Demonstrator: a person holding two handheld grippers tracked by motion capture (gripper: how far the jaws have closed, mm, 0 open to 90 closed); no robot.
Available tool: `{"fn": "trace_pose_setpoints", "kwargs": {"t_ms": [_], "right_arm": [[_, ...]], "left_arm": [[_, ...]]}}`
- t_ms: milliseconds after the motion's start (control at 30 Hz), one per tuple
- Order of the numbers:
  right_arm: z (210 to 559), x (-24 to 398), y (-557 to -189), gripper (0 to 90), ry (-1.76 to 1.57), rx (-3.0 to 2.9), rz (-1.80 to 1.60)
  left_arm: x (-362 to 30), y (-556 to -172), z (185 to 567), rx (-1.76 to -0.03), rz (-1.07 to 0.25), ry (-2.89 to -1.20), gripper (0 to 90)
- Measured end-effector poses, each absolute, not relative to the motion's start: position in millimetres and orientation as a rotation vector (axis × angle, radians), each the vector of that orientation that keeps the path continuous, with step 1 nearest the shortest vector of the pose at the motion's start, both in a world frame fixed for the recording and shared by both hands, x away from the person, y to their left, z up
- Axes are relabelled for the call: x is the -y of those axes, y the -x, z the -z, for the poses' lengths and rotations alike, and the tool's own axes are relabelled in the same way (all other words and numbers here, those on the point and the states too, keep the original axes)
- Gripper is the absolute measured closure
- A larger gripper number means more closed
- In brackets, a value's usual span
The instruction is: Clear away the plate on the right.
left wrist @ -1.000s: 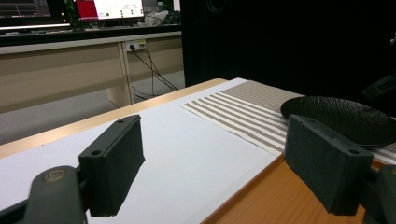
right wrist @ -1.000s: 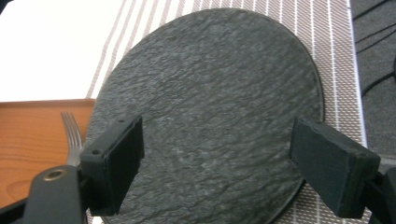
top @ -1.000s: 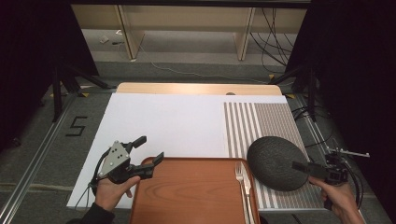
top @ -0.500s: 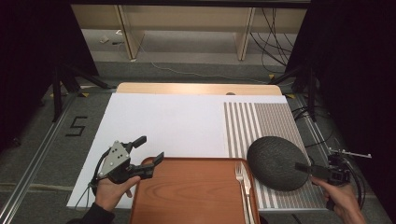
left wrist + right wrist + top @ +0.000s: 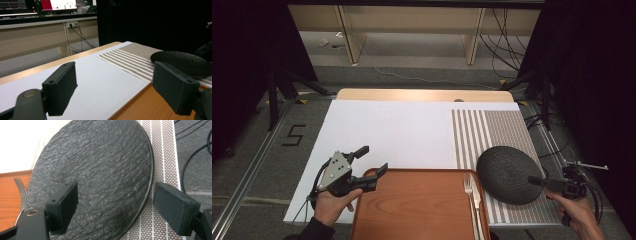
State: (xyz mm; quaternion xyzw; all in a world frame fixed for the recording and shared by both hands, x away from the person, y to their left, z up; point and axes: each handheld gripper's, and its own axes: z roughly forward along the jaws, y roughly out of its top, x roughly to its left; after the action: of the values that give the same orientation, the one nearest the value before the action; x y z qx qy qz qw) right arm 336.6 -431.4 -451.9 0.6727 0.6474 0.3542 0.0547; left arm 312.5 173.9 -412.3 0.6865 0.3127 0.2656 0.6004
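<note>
The dark textured plate (image 5: 506, 173) lies flat at the near right of the worktop (image 5: 392, 132), on the striped placemat (image 5: 492, 130), its left rim lapping over the right edge of the wooden tray (image 5: 417, 205). It is round, so it has no long axis and points no way; in the high view it reads as a slightly flattened oval only because of the camera's angle.

The right hand-held gripper (image 5: 544, 182) sits at the plate's near-right rim with its jaws spread wide. In the right gripper view one jaw stands over the plate's surface and the other beyond its rim over the placemat, neither closed on it.

The left hand-held gripper (image 5: 367, 167) is held at the tray's far-left corner, jaws also parted and holding nothing; in the left gripper view one jaw hangs over the white sheet (image 5: 387, 135) and the other over the tray's edge.

The tray, at the near middle, holds a fork (image 5: 473, 200) along its right side, tines pointing far, handle running toward the near edge, just beside the plate's left rim. The rest of the tray is bare wood.

Beyond the worktop's far edge stand shelving legs and loose cables (image 5: 507, 45) on the floor.
</note>
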Motion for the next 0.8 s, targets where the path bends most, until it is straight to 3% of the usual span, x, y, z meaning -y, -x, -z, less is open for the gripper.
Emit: {"fn": "trace_pose_setpoints", "kwargs": {"t_ms": [800], "right_arm": [[464,438,-341,27.3,-2.103,-1.978,-1.166]], "left_arm": [[-174,-313,413,-0.724,-0.617,-1.594,19.4]]}}
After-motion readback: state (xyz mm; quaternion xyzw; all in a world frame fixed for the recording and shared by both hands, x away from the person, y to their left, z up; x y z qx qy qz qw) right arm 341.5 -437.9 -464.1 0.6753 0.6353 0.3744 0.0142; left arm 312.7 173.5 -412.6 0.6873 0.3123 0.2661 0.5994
